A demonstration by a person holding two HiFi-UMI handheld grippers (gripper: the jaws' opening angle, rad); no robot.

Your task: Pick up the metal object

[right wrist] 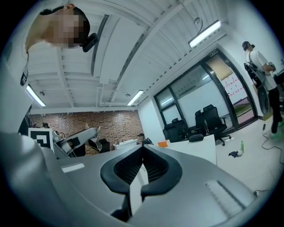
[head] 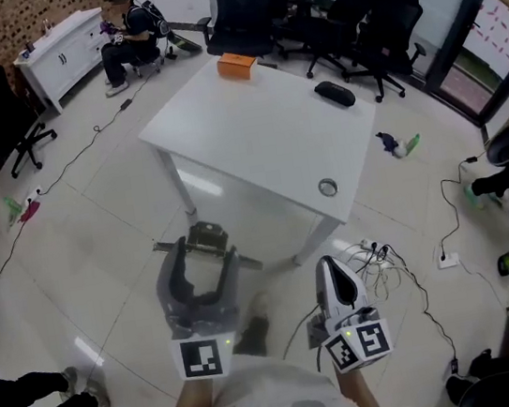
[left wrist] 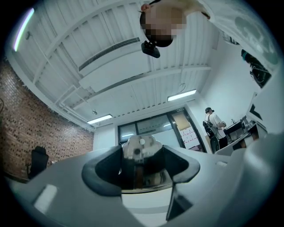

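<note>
A small grey metal object (head: 205, 234) with bolts sits between the tips of my left gripper (head: 203, 251), low in front of the white table (head: 223, 122). In the left gripper view the metal object (left wrist: 140, 148) fills the gap between the two wide-set black pads (left wrist: 103, 170), so that gripper is shut on it. My right gripper (head: 329, 270) hangs to the right of it, near the person's body, shut with nothing in it. The right gripper view shows the jaws meeting at the tip of the right gripper (right wrist: 142, 148). Both gripper cameras are tilted up toward the ceiling.
The table carries an orange box (head: 237, 64), a black oval object (head: 335, 93) and a small metal ring (head: 328, 187) near its front corner. Black office chairs (head: 379, 23) stand behind it. Cables and a power strip (head: 376, 255) lie on the floor at the right. A person (head: 130, 36) sits at the far left.
</note>
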